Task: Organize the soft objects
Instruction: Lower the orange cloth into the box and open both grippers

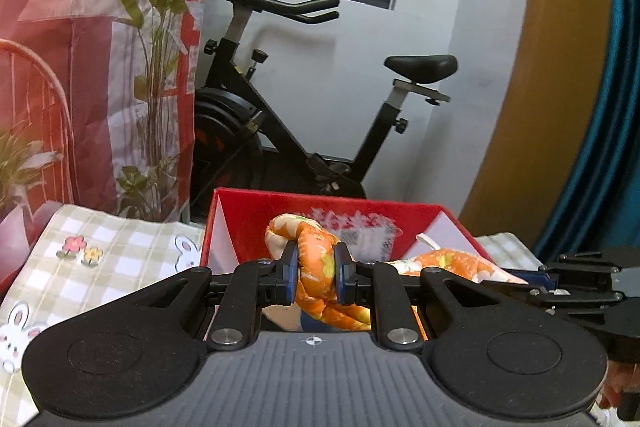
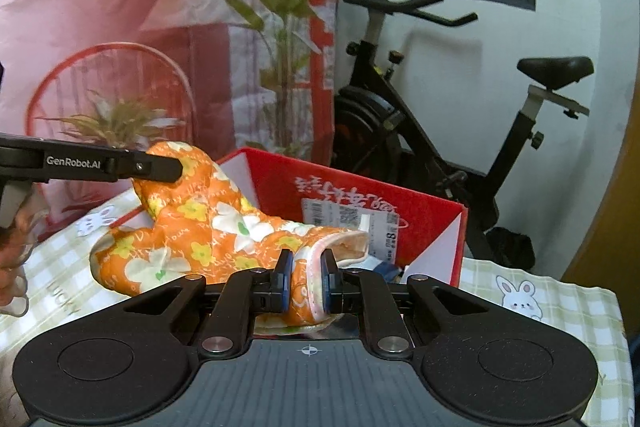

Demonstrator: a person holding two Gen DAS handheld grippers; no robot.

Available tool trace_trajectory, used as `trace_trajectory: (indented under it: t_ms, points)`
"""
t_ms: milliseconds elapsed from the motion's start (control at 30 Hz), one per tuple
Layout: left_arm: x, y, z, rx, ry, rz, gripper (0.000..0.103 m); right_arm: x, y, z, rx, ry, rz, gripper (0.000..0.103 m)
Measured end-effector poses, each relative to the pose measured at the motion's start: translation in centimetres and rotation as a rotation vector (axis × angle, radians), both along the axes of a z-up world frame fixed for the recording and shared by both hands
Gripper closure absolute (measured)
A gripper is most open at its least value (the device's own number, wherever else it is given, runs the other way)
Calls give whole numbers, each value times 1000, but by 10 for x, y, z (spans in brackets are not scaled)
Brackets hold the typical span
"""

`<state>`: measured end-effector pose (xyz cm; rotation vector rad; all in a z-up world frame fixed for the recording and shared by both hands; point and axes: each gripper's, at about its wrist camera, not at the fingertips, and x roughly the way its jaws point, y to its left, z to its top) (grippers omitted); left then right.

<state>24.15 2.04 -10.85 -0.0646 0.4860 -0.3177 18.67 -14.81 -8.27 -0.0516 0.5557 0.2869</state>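
Observation:
An orange floral oven mitt [image 2: 208, 223] is held between both grippers above a red cardboard box [image 2: 360, 195]. My left gripper [image 1: 317, 269] is shut on the mitt's [image 1: 316, 259] finger end, over the box [image 1: 248, 215]. My right gripper [image 2: 306, 277] is shut on the mitt's cuff edge. The left gripper also shows in the right wrist view [image 2: 160, 167], at the mitt's far tip. The right gripper appears at the right edge of the left wrist view [image 1: 536, 281]. Small items lie in the box bottom, mostly hidden.
A checked tablecloth with bunny prints [image 1: 100, 251] covers the table under the box. An exercise bike [image 1: 304, 95] stands behind, by a white wall. A red patterned curtain [image 1: 80, 47] hangs at the left. A wooden door edge [image 1: 540, 67] is at the right.

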Motion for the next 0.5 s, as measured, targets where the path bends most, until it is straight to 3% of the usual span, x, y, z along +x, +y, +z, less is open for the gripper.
trace_trajectory:
  t_ms: [100,233,400,500]
  points:
    - [22,-4,-3,7,20,18,83,25,-1,-8,-7,18,-34,90]
    - [46,-7,-13,34,78,56,73,49,3,-23,-52,55,-70,90]
    - [48,-2,-24,51,137,45,67,63,11,-46,-151,128,-68,91]
    - [47,2,-28,48,144,44,67,68,7,-55,-120,179,-76,90]
